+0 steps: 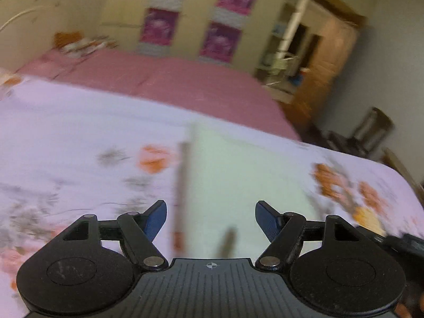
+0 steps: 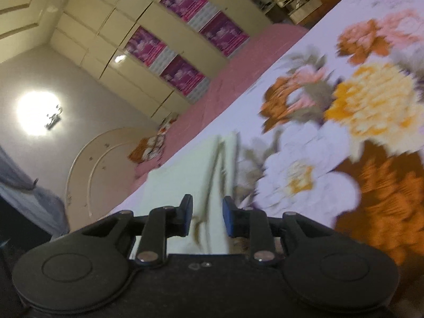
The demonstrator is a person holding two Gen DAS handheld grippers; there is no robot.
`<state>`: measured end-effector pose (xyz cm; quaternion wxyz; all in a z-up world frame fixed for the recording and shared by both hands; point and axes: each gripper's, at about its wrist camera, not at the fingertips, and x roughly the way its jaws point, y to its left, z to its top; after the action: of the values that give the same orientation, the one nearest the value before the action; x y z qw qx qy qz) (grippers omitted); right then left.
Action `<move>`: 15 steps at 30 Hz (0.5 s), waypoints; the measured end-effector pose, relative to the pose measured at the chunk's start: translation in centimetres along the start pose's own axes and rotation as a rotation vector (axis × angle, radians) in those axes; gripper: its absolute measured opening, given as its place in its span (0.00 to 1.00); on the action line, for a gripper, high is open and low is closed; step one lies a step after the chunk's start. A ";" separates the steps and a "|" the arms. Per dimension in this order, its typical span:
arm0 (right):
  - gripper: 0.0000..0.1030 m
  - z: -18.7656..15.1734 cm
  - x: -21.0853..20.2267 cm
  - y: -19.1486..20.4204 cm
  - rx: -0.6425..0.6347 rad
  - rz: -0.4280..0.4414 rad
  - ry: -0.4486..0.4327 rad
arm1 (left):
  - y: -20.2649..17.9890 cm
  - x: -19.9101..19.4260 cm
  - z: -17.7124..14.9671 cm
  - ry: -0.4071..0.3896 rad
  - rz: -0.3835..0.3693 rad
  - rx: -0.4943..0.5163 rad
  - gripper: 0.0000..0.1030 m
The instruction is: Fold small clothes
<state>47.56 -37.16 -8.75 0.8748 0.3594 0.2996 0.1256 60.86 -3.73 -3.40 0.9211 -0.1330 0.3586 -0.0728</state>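
Observation:
A pale mint-green garment (image 1: 246,185) lies flat on the floral bed sheet (image 1: 66,137), blurred by motion. My left gripper (image 1: 211,220) hovers above its near part with the blue pads wide apart and nothing between them. In the right wrist view the same pale garment (image 2: 190,169) shows a fold line running along it. My right gripper (image 2: 205,217) sits over its near edge, tilted, jaws partly apart. No cloth is pinched between the right pads; the fabric lies beneath them.
A pink bedspread (image 1: 159,79) covers the far half of the bed, with a small patterned cloth pile (image 1: 79,43) at its far corner. Cream wardrobe doors with purple posters (image 1: 220,39) stand behind. A dark chair (image 1: 371,129) and a wooden door (image 1: 331,61) are at the right.

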 end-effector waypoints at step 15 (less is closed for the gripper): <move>0.41 -1.8 6.4 2.7 -0.125 -0.023 0.128 | 3.2 4.7 -4.2 0.066 -0.037 -0.072 0.71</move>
<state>51.52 -31.42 -10.63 0.8761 0.2917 0.3505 0.1567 61.54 -2.56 -10.32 0.9019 -0.1703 0.3885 -0.0810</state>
